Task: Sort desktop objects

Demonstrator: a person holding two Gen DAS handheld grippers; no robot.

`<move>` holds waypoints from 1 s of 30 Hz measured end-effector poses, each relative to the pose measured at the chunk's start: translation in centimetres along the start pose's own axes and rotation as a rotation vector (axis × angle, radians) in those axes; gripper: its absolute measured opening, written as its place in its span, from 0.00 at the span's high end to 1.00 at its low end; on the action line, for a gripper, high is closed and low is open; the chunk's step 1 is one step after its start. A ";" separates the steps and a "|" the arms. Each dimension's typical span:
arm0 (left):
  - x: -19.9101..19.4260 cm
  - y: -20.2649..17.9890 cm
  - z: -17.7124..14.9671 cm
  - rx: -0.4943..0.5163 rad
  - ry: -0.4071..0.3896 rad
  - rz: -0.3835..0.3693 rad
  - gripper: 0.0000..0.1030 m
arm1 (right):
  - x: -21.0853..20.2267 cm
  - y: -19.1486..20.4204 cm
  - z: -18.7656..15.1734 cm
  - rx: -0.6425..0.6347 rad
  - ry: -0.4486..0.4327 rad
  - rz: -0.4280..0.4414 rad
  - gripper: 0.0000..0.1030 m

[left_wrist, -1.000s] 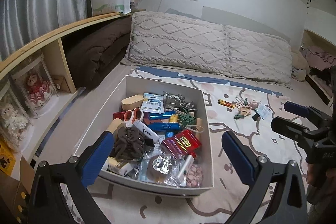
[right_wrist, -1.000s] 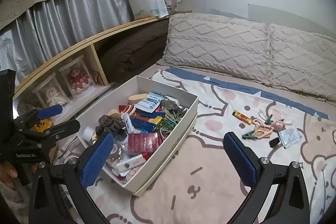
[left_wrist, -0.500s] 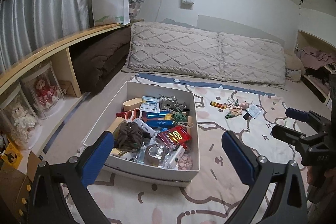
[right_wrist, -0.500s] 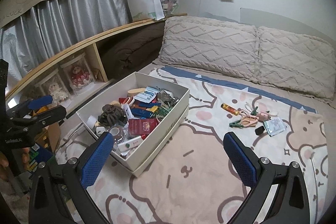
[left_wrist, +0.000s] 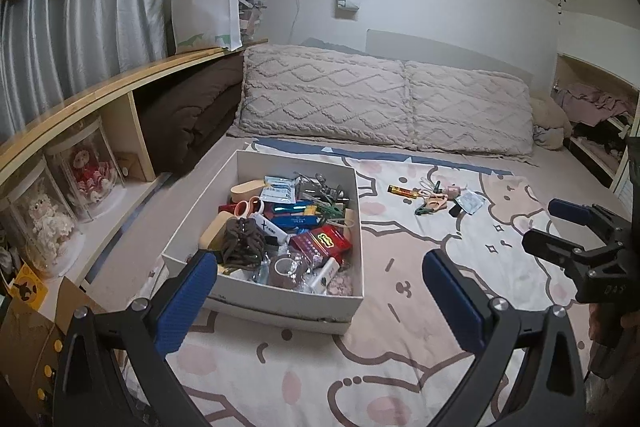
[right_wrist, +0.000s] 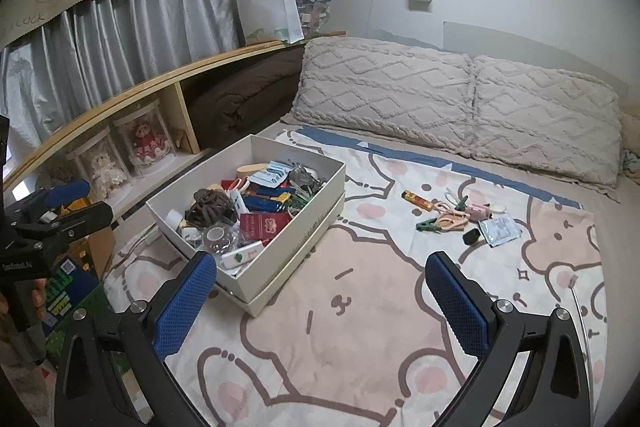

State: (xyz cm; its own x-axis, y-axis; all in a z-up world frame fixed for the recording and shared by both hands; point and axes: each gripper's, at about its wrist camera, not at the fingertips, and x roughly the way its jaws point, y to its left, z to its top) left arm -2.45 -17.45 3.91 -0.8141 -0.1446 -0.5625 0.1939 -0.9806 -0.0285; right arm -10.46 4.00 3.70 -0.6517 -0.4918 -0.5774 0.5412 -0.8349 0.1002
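Observation:
A white box (left_wrist: 288, 301) (right_wrist: 280, 269) full of small items sits on the patterned bedspread (left_wrist: 400, 367). Inside it are a brown hair claw (left_wrist: 242, 241), a red packet (left_wrist: 322, 245) and a tape roll (left_wrist: 286, 267). A loose cluster lies farther right: an orange-red tube (right_wrist: 416, 200), a green clip (right_wrist: 428, 225), pink scissors (right_wrist: 452, 219), a sachet (right_wrist: 500, 229). My left gripper (left_wrist: 320, 301) is open and empty, held back from the box's near edge. My right gripper (right_wrist: 320, 303) is open and empty, above the bedspread right of the box.
Two knitted pillows (left_wrist: 384, 107) line the back of the bed. A wooden shelf (left_wrist: 100, 95) on the left holds doll jars (left_wrist: 86, 173) and a brown blanket (left_wrist: 188, 119). A white bag (left_wrist: 206, 11) stands on the shelf top.
Both grippers have pulled back and up from the box, so the box and loose items look smaller and farther away. Both stay open and empty.

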 end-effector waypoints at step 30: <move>-1.7 0.0 -1.4 0.010 0.001 0.019 0.00 | -1.9 0.1 -0.9 -0.026 0.008 -0.036 0.00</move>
State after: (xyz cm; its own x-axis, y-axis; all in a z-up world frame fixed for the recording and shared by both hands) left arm -0.25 -16.97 3.70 -0.8096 -0.1627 -0.5639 0.2037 -0.9790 -0.0099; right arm -8.72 5.07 4.03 -0.6667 -0.4593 -0.5870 0.5314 -0.8452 0.0579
